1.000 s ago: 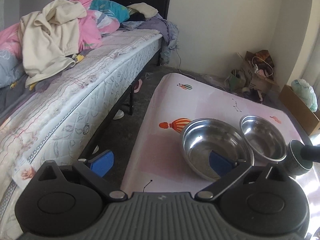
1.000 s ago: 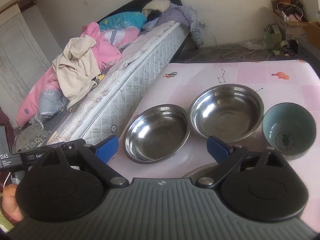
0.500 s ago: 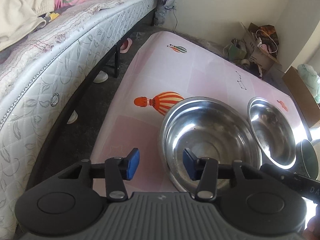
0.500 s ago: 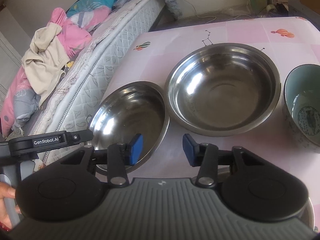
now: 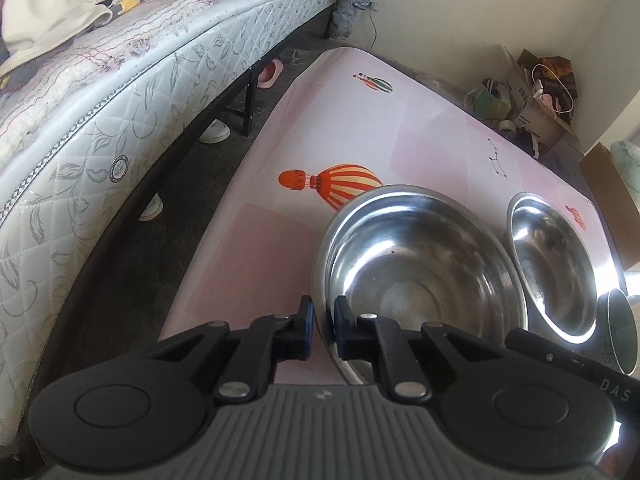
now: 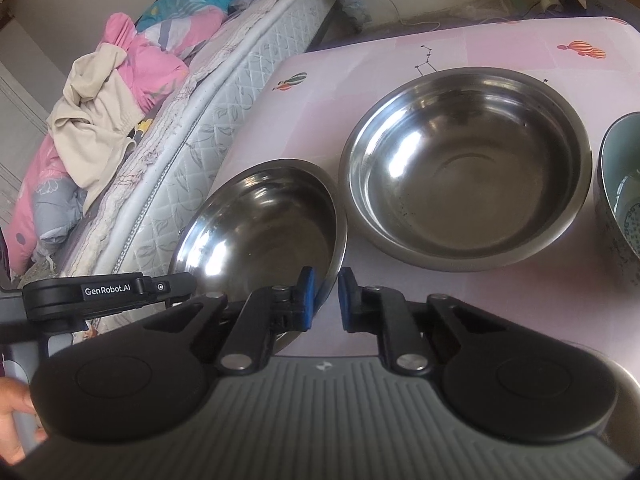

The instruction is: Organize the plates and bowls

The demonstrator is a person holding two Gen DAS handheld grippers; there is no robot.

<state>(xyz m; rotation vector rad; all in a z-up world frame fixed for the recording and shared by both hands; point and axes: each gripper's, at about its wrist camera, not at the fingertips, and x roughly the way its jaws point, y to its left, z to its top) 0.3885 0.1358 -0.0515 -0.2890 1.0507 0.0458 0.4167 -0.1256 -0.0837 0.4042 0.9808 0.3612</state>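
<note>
Your left gripper (image 5: 323, 326): its blue pads straddle the near rim of the shallow steel bowl (image 5: 420, 276), one pad outside the wall, one inside; they are nearly together on that rim, though you cannot tell whether they truly pinch it.
Your right gripper (image 6: 325, 298): its pads straddle the same bowl's (image 6: 264, 228) opposite rim, a narrow gap left between them; again you cannot tell whether the metal is gripped.
Shallow steel bowl: it sits at the table's corner nearest the bed, between your two grippers, and in the right wrist view it looks tilted.
Deep steel bowl (image 6: 466, 168): just beside the shallow one, farther along the table, upright.
Ceramic bowl (image 6: 620, 192): blue-green inside, speckled outside, next past the deep steel bowl, cut off by the frame edge.
Table (image 5: 360, 128): pink cover printed with hot-air balloons.
Bed (image 5: 120, 92): a quilted mattress runs alongside the table, with clothes (image 6: 100, 120) heaped on it.
Far corner: boxes and bags (image 5: 532, 92) against the wall.
</note>
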